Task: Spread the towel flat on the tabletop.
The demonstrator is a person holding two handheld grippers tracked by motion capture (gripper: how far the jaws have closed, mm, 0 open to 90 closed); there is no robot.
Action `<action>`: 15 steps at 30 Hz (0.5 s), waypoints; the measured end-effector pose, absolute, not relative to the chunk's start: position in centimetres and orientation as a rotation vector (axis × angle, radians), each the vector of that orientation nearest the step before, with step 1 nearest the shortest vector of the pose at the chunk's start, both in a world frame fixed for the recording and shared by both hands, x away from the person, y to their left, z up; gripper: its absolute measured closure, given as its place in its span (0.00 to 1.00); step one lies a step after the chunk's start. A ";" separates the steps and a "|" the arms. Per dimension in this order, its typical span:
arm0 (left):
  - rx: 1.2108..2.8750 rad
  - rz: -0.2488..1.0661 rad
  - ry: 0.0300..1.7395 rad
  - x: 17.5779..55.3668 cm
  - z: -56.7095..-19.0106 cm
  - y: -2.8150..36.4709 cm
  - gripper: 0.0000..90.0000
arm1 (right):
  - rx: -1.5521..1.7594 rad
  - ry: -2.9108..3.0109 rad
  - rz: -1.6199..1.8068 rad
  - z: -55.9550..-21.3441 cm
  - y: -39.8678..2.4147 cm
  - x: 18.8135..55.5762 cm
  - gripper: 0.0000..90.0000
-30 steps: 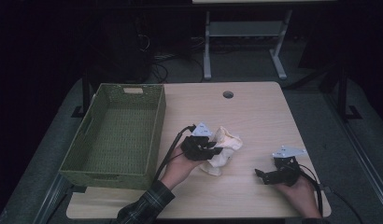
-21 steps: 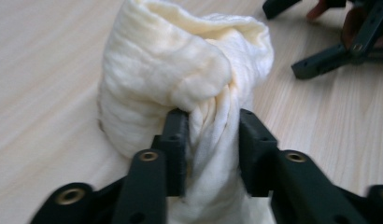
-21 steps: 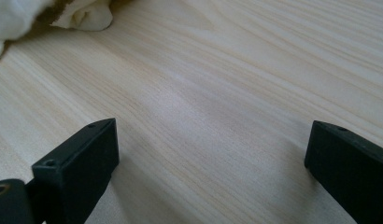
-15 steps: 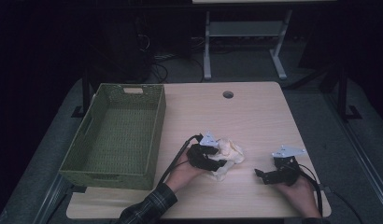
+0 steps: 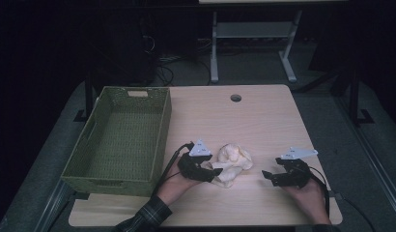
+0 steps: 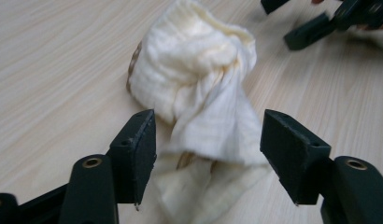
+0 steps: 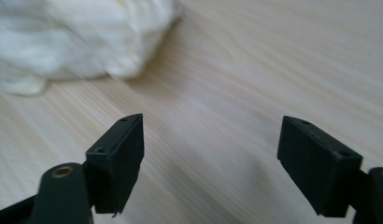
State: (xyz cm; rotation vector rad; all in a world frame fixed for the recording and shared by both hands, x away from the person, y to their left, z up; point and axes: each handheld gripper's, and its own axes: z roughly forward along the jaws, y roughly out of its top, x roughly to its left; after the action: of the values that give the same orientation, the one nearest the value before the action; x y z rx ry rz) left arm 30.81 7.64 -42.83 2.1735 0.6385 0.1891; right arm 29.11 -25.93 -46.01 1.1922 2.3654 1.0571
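A crumpled cream cloth (image 5: pixel 233 159) lies on the wooden table (image 5: pixel 263 121) near its front edge. My left gripper (image 5: pixel 216 173) sits at the cloth's left end, and its jaws have just been opening. In the left gripper view the cloth (image 6: pixel 199 93) runs between the spread jaws of my left gripper (image 6: pixel 208 149), and the pads do not press on it. My right gripper (image 5: pixel 266 176) rests to the right of the cloth, apart from it. Its jaws have just been closing, but my right gripper (image 7: pixel 210 154) stays open over bare wood, with the cloth (image 7: pixel 77 37) farther ahead.
A green woven basket (image 5: pixel 104 179) stands on the table's left side with nothing in it. A round cable hole (image 5: pixel 235 98) is near the far edge. The right gripper's jaws (image 6: pixel 320 23) appear beyond the cloth in the left gripper view.
My left gripper has come toward the near edge and opened its jaws. The cloth it held bunched up now lies loose on the table. The right hand has stayed in place.
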 end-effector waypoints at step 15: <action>2.171 0.239 0.648 30.3 -43.3 7.9 0.48 | 1.004 2.410 1.305 -42.0 -22.4 30.5 0.54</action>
State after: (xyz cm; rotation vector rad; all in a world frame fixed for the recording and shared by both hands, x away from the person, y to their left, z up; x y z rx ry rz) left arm 30.31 7.86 -43.34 2.1707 0.6481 0.2391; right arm 30.46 -22.43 -41.96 1.0037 2.4104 1.3045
